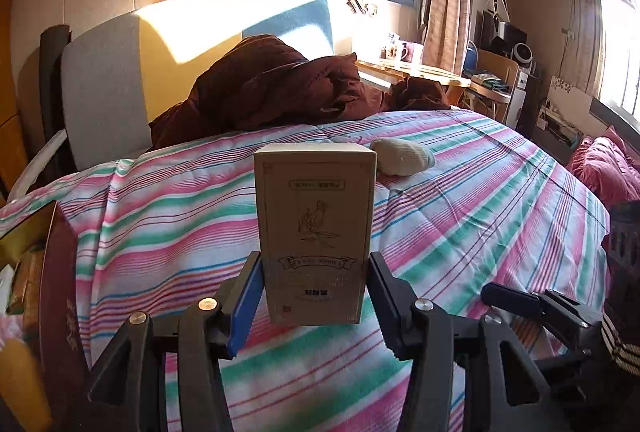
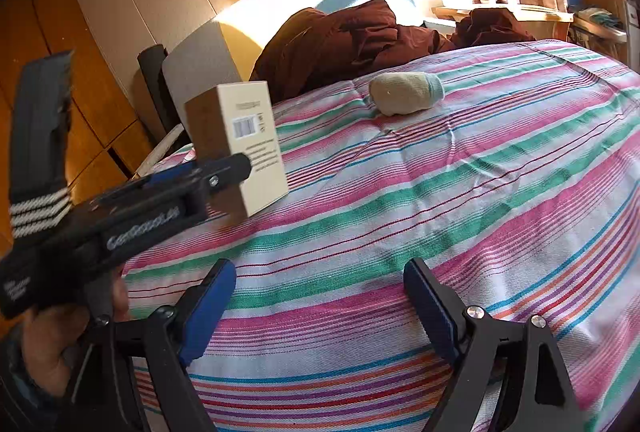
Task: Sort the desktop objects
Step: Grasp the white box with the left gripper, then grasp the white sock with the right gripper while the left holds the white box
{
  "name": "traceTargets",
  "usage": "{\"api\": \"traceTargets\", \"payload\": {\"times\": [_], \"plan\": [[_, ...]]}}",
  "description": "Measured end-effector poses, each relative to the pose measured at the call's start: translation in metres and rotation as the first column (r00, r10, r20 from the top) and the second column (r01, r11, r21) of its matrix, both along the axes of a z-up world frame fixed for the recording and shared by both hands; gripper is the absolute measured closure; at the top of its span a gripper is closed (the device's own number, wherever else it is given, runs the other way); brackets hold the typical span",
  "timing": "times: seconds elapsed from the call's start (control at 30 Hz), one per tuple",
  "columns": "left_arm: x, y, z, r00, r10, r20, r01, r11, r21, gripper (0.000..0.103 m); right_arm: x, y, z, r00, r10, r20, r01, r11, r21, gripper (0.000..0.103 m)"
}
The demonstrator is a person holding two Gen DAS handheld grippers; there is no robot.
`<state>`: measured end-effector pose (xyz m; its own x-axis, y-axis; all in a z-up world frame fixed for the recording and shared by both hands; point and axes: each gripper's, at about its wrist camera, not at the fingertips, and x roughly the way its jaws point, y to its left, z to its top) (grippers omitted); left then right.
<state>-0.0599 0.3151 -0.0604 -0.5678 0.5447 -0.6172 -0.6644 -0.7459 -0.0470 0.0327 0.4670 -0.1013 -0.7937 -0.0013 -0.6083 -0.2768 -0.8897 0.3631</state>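
Note:
My left gripper (image 1: 314, 268) is shut on a tall beige cardboard box (image 1: 316, 224) with a bird drawing, holding it upright over the striped bedspread (image 1: 460, 216). The same box (image 2: 240, 139) and left gripper (image 2: 228, 175) show at the left of the right wrist view. A rolled cream sock (image 1: 402, 156) lies on the bed beyond the box; it also shows in the right wrist view (image 2: 404, 92). My right gripper (image 2: 318, 296) is open and empty above the bedspread (image 2: 460, 191).
A brown crumpled blanket (image 1: 272, 83) lies at the head of the bed. A dark red open box (image 1: 48, 292) with packets sits at the left. A wooden side table with mugs (image 1: 404, 65) stands by the window. A pink cushion (image 1: 604, 167) is at the right.

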Motion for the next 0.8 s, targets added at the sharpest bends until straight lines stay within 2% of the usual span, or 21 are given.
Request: {"api": "traceTargets", "payload": {"times": [0.23, 0.4, 0.6, 0.8], "plan": [[0.029, -0.032, -0.002, 1.000, -0.005, -0.013, 0.005, 0.999, 0.046, 0.051, -0.002, 0.001, 0.003, 1.000, -0.004, 0.026, 0.005, 1.000, -0.004, 0.017], [0.032, -0.040, -0.009, 0.999, -0.009, 0.038, 0.006, 0.997, 0.076, 0.050, -0.013, 0.006, 0.017, 0.997, -0.043, 0.062, 0.038, 0.997, 0.071, 0.018], [0.031, -0.042, -0.020, 0.994, -0.034, 0.107, 0.023, 0.995, 0.100, 0.048, -0.055, 0.041, 0.035, 0.989, -0.110, 0.095, 0.094, 0.983, 0.159, 0.017], [0.025, -0.042, -0.032, 0.982, -0.032, 0.186, 0.012, 0.994, 0.109, 0.045, -0.110, 0.085, 0.030, 0.968, -0.192, 0.162, 0.154, 0.963, 0.221, 0.016]]}}
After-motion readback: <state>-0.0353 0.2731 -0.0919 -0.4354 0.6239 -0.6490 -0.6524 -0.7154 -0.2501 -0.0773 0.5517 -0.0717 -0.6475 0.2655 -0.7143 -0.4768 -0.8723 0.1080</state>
